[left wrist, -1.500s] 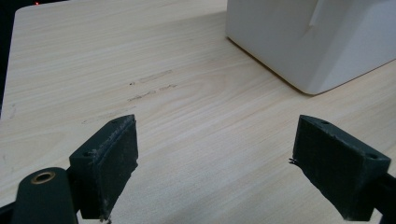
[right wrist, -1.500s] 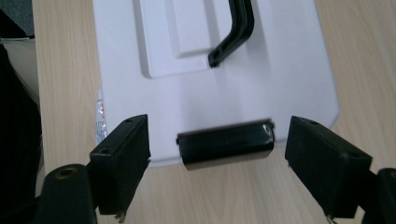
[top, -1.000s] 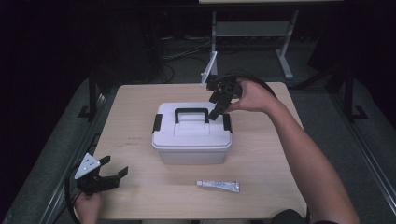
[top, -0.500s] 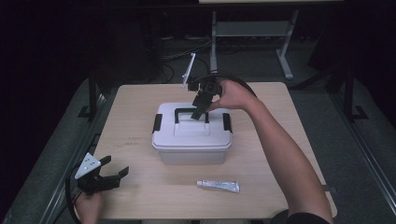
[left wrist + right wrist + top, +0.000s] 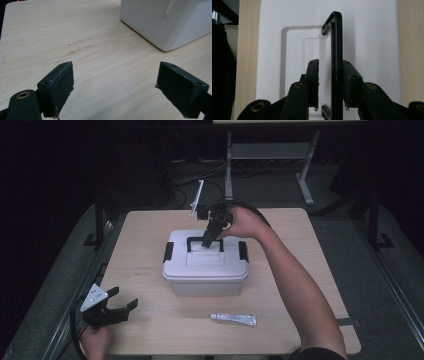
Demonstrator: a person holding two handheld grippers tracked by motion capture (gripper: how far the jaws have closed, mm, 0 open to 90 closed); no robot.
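White lidded box [image 5: 205, 265], shut so its contents cannot be told, sits mid-frame on the table [image 5: 300, 250], its black handle [image 5: 336, 62] raised between the just-closing right claw [image 5: 208, 239], one pad touching, while the left claw [image 5: 111, 307] gapes wide, lower left.

the table [image 5: 150, 245] is evenly lit from above, its surroundings are dark, and all views are slightly soft.

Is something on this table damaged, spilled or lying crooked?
Nothing stands out. The white box sits square and shut, its black handle between the right gripper jaws. The small tube lies flat near the front edge.
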